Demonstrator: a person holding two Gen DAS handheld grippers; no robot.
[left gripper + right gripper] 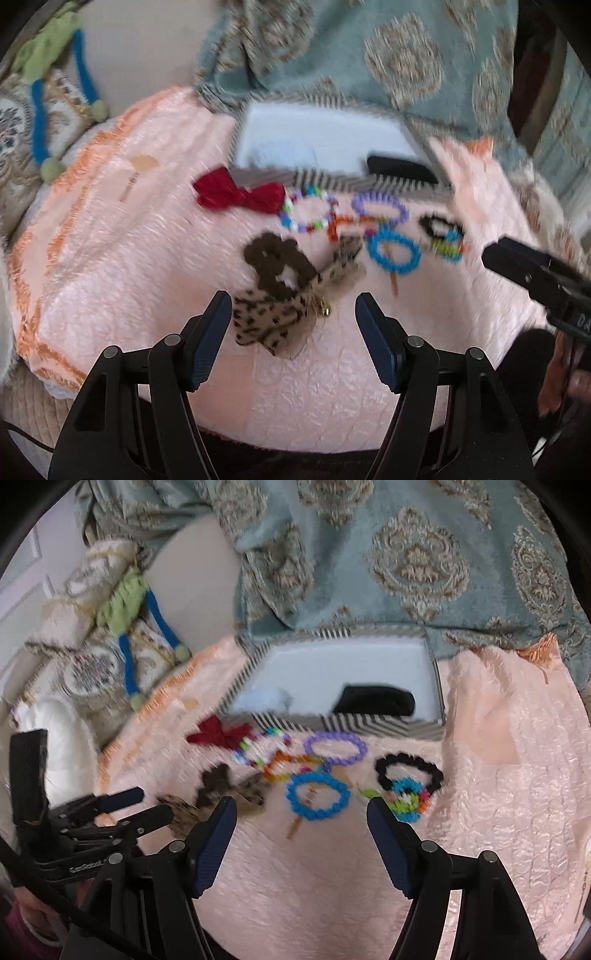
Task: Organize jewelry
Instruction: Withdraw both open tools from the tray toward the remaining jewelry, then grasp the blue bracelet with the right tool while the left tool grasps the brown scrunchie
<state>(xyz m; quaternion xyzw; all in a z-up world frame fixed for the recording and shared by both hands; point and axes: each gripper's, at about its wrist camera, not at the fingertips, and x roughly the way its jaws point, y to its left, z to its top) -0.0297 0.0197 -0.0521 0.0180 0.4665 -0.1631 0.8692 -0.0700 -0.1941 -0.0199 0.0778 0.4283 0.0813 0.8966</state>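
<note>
Hair ties and bead bracelets lie on a pink cloth (147,258) in front of a striped-rim box (314,179). My left gripper (292,299) is open above a leopard-print bow (273,321), with a brown scrunchie (273,258) just beyond. A red bow (240,194), a multicolour bracelet (286,216) and a purple bracelet (380,195) lie nearer the box. My right gripper (301,805) is open and empty, and a blue bracelet (295,801) lies on the cloth ahead of its fingertips. A black scrunchie (406,757) lies to its right.
The box (369,725) holds a black item (373,699) and something pale blue (262,698). A patterned teal fabric (406,554) hangs behind it. Cushions and a blue-and-green cord (129,657) sit at the left. The other gripper (147,808) shows at the lower left.
</note>
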